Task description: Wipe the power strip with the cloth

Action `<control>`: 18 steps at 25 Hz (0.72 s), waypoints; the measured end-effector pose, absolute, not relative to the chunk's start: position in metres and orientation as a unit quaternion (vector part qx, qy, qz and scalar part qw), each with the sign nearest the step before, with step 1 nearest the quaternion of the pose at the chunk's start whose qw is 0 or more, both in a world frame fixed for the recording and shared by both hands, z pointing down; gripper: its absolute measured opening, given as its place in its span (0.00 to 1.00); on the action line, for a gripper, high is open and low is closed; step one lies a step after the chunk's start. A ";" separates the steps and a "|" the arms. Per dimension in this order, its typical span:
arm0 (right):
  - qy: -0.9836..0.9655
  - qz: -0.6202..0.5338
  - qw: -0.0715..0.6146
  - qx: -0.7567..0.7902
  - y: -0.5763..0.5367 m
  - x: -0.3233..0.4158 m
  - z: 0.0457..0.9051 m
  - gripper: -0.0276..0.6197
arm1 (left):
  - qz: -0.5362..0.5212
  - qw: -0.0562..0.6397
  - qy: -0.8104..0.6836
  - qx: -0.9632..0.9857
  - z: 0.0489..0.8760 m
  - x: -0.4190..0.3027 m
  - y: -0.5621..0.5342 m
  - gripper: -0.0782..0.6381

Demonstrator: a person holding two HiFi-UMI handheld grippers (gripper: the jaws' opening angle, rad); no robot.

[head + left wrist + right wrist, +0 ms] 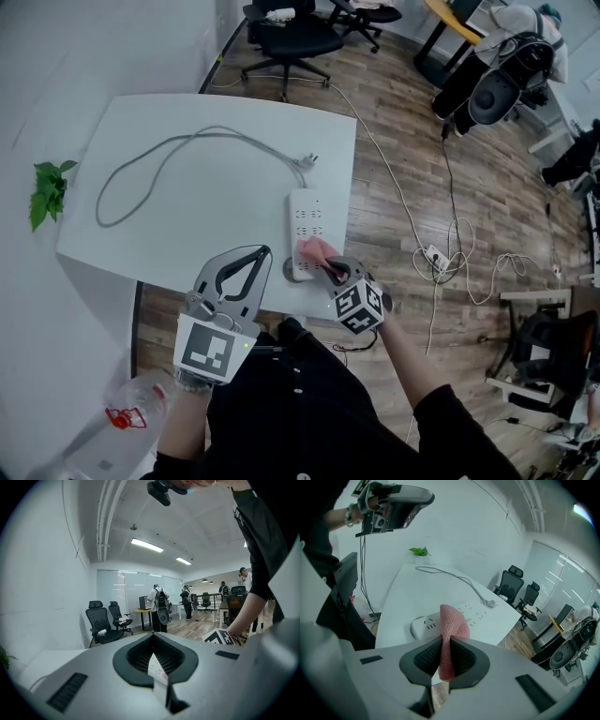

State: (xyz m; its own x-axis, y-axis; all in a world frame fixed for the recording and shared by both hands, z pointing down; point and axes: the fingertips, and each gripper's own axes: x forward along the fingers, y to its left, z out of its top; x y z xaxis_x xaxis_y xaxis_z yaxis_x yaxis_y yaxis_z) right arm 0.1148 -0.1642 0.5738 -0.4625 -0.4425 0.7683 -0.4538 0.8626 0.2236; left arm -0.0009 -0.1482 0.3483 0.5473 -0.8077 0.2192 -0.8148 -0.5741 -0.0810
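Observation:
A white power strip (pixel 305 228) lies near the right front edge of the white table (pixel 187 202). Its grey cable (pixel 159 155) loops across the table and ends in a plug (pixel 307 161). My right gripper (pixel 328 270) is shut on a pink cloth (pixel 314 251), which rests on the strip's near end. In the right gripper view the cloth (pixel 451 627) stands pinched between the jaws, with the strip (pixel 464 613) just beyond it. My left gripper (pixel 246 272) hovers over the table's front edge, left of the strip, shut on nothing.
A green plant (pixel 47 192) sits at the table's left edge. Black office chairs (pixel 291 37) stand beyond the far side. Cables and a second power strip (pixel 433 255) lie on the wooden floor to the right. A clear plastic bottle (pixel 131 412) is at lower left.

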 end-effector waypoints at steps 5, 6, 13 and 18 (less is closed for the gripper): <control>-0.856 0.016 0.444 0.265 -0.149 0.116 0.574 0.13 | 0.116 0.012 -0.457 0.882 0.347 0.001 -0.150 0.12; -0.856 0.018 0.443 0.266 -0.147 0.116 0.573 0.13 | 0.115 0.011 -0.457 0.882 0.346 0.002 -0.150 0.12; -0.859 0.032 0.437 0.265 -0.131 0.115 0.572 0.13 | 0.115 0.011 -0.453 0.884 0.346 0.004 -0.152 0.12; -0.859 0.036 0.436 0.265 -0.129 0.115 0.571 0.13 | 0.115 0.013 -0.453 0.884 0.346 0.005 -0.152 0.12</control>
State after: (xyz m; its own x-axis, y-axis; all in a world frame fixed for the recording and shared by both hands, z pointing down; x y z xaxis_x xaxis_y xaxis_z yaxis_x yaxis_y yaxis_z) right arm 0.1148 -0.1289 0.5714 -0.4798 -0.4246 0.7678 -0.4875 0.8566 0.1691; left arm 0.0052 -0.1518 0.3457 0.5622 -0.7985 0.2152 -0.8043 -0.5885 -0.0824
